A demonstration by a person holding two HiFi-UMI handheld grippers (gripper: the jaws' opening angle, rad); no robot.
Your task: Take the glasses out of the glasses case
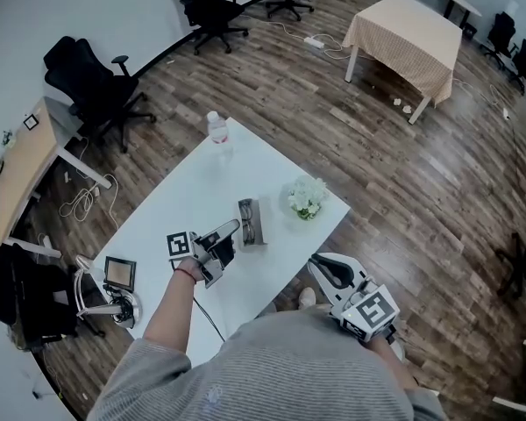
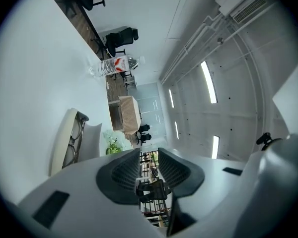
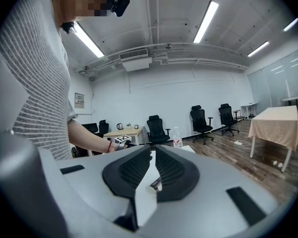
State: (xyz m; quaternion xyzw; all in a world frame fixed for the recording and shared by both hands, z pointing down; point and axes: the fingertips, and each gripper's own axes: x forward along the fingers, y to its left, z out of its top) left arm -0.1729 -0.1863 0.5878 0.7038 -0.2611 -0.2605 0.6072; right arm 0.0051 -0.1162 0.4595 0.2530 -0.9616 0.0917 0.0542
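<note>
An open glasses case (image 1: 255, 226) lies on the white table (image 1: 184, 200), with dark-framed glasses (image 1: 245, 219) resting in it. My left gripper (image 1: 231, 233) hovers just left of the case, its tips close to it but apart from it. In the left gripper view the picture is rolled: the case (image 2: 58, 140) and the glasses (image 2: 74, 139) sit at the left, ahead of the left gripper (image 2: 149, 158), which is open and holds nothing. My right gripper (image 1: 321, 263) is off the table's near right corner. In the right gripper view the right gripper (image 3: 153, 155) is shut and empty.
A water bottle (image 1: 218, 131) stands at the table's far end and a small bunch of white flowers (image 1: 307, 196) right of the case. A screen on a stand (image 1: 119, 274) is beside the table's left. Office chairs (image 1: 96, 86) and a cloth-covered table (image 1: 403, 32) stand farther off.
</note>
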